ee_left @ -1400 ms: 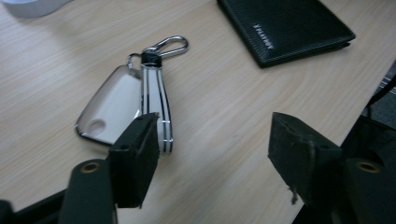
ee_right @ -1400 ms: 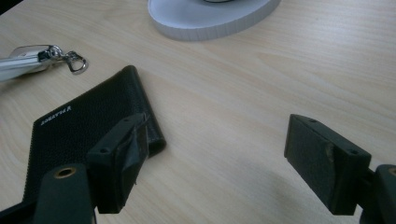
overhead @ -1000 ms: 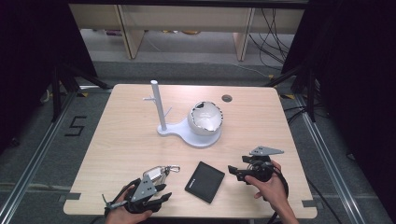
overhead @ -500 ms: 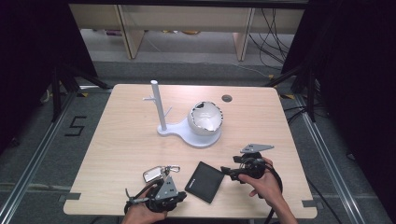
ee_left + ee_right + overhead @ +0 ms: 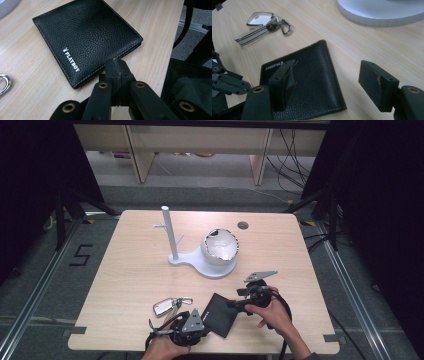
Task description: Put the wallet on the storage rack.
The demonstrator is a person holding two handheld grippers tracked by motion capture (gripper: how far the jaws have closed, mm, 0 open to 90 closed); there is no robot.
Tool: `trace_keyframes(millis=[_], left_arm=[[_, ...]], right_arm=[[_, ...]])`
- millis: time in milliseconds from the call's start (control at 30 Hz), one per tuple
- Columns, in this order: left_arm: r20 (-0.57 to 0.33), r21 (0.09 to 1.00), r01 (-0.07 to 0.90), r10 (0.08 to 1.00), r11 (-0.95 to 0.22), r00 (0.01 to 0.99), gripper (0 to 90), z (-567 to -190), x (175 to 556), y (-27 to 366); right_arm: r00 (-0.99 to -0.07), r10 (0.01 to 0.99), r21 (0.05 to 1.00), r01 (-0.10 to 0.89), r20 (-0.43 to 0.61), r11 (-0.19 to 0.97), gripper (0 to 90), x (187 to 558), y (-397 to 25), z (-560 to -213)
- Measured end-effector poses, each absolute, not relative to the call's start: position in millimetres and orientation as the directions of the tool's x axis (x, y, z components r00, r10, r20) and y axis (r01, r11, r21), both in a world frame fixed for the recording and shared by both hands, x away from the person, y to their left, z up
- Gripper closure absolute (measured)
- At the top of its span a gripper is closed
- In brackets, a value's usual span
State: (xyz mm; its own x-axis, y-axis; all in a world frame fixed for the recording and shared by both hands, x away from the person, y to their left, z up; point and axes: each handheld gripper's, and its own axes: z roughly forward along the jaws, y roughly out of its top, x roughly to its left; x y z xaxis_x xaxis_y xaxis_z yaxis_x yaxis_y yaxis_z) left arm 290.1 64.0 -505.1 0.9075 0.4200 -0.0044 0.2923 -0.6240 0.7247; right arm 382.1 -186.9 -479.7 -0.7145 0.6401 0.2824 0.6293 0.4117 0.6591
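Observation:
A black leather wallet (image 5: 220, 314) lies flat near the table's front edge, between my two grippers. In the left gripper view the wallet (image 5: 85, 37) shows white PLAYBOY lettering, and my left gripper (image 5: 116, 68) is shut with nothing in it, its tip just short of the wallet's near corner. In the high view the left gripper (image 5: 201, 321) sits at the wallet's left side. My right gripper (image 5: 329, 75) is open; one jaw hangs over the wallet (image 5: 312, 82), the other over bare wood past its edge. From above, the right gripper (image 5: 239, 304) is at the wallet's right corner.
A key bunch with a silver fob (image 5: 167, 306) lies left of the wallet, also the key bunch (image 5: 262, 25) in the right gripper view. A white stand (image 5: 210, 262) with a post and a bowl stands mid-table. The table's front edge (image 5: 250, 350) is close behind both hands.
My left gripper has moved right along the front edge up to the wallet. My right gripper has moved left and forward until its open jaws reach the wallet's right side.

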Motion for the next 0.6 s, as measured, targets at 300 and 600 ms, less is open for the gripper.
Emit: trace_keyframes(millis=[300,600], left_arm=[[0.0,0.717,0.295,0.423,-0.631,0.906,89.1,-508,292,58],[-0.02,0.71,0.307,0.417,-0.634,0.909,89.0,-511,295,56]], right_arm=[[-0.724,0.617,0.614,0.647,0.308,0.452,33.7,393,-172,-488],[-0.719,0.607,0.586,0.666,0.338,0.462,35.9,401,-166,-495]])
